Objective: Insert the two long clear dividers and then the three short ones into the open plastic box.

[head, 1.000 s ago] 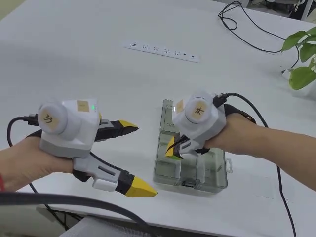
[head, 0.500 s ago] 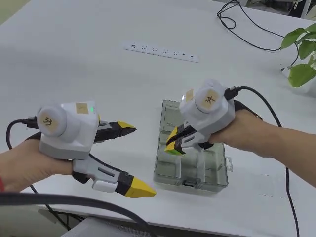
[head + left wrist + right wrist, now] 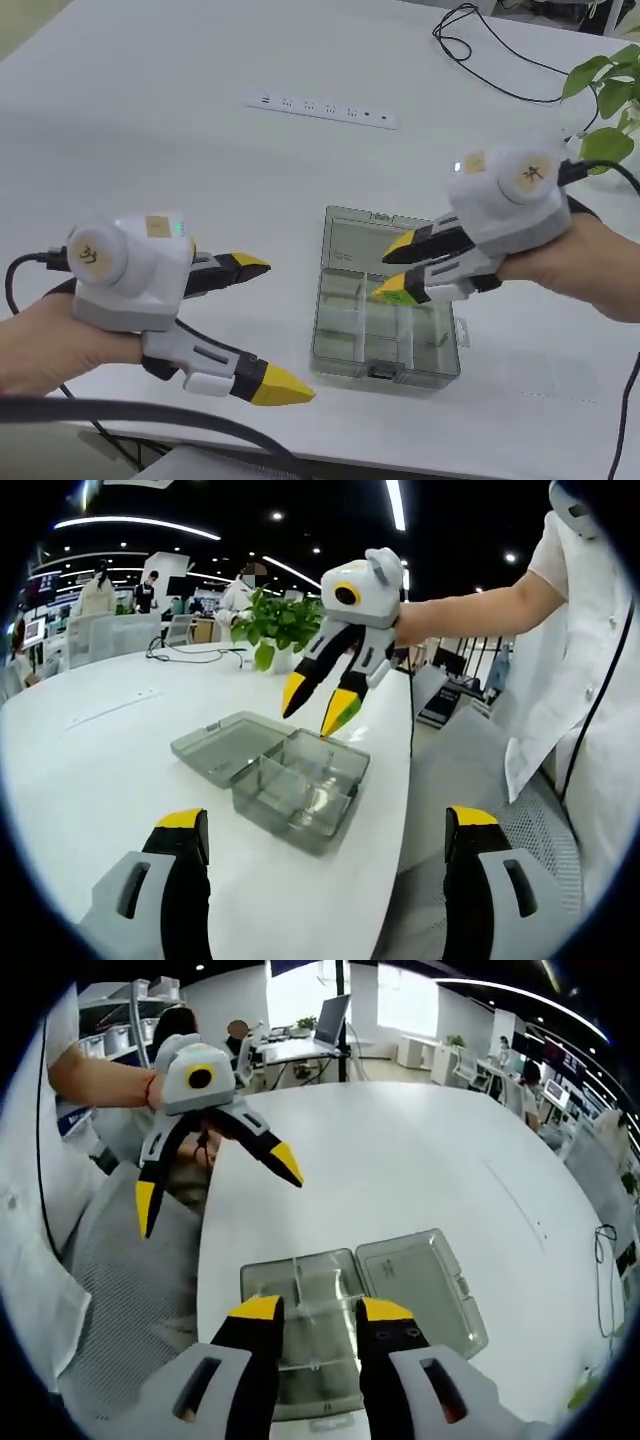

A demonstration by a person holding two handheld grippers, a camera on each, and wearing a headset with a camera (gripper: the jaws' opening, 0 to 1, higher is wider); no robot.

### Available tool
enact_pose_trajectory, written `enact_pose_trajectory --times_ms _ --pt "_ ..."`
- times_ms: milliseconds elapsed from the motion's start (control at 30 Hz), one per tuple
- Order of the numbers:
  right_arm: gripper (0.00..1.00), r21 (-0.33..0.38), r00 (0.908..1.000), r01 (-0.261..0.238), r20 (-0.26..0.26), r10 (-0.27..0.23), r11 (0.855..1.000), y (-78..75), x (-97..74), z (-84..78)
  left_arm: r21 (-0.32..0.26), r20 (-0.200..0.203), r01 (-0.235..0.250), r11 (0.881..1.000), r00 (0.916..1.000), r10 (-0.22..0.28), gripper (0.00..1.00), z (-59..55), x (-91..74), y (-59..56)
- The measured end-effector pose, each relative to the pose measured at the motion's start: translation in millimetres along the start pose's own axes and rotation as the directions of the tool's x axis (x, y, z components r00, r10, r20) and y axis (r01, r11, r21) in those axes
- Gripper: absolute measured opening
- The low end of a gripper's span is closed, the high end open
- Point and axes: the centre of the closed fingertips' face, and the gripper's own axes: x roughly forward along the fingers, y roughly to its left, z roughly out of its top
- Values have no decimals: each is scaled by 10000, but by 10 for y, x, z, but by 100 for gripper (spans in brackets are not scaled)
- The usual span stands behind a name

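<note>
The clear plastic box [image 3: 352, 335] lies open on the white table, its lid [image 3: 350, 238] flat on the far side. Clear dividers [image 3: 407, 322] stand inside it and split it into compartments. My right gripper [image 3: 395, 268] hovers above the box's right half, slightly open, with nothing between its yellow tips. My left gripper [image 3: 268, 325] is wide open and holds nothing, left of the box near the table's front edge. In the left gripper view the box [image 3: 300, 780] lies ahead, under the right gripper [image 3: 320, 698]. The right gripper view looks down on the box [image 3: 300, 1285] and the left gripper [image 3: 215, 1185].
A white power strip [image 3: 320, 105] lies at the back of the table. A black cable [image 3: 480, 45] loops at the far right, beside a green plant [image 3: 600, 90]. The table's front edge [image 3: 400, 455] runs just below the box.
My right gripper has risen out of the box and moved up and to the right. The left gripper has stayed where it was.
</note>
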Motion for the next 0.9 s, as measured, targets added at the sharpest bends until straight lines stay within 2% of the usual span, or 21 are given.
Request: enact_pose_trajectory --times_ms 300,567,800,867,900 --pt "37 313 9986 267 -473 -252 9992 17 -297 -454 -39 -48 -71 10000 10000 71 100 3 -8 3" --pt "43 737 9910 482 -1278 -385 9961 -2 -517 -1013 -86 -50 -34 10000 10000 34 100 15 16 -3" --pt "47 598 9771 378 -2115 -244 9975 -13 -604 -1478 -157 -53 -68 9999 10000 67 100 15 21 -2" --pt "47 559 9706 317 -2401 -174 9979 -14 -613 -1575 -153 -70 -68 9999 10000 67 100 14 21 -2" --pt "48 444 9641 259 -2654 -132 9987 -17 -617 -1651 -153 -77 -71 9999 9999 70 100 14 21 -1"
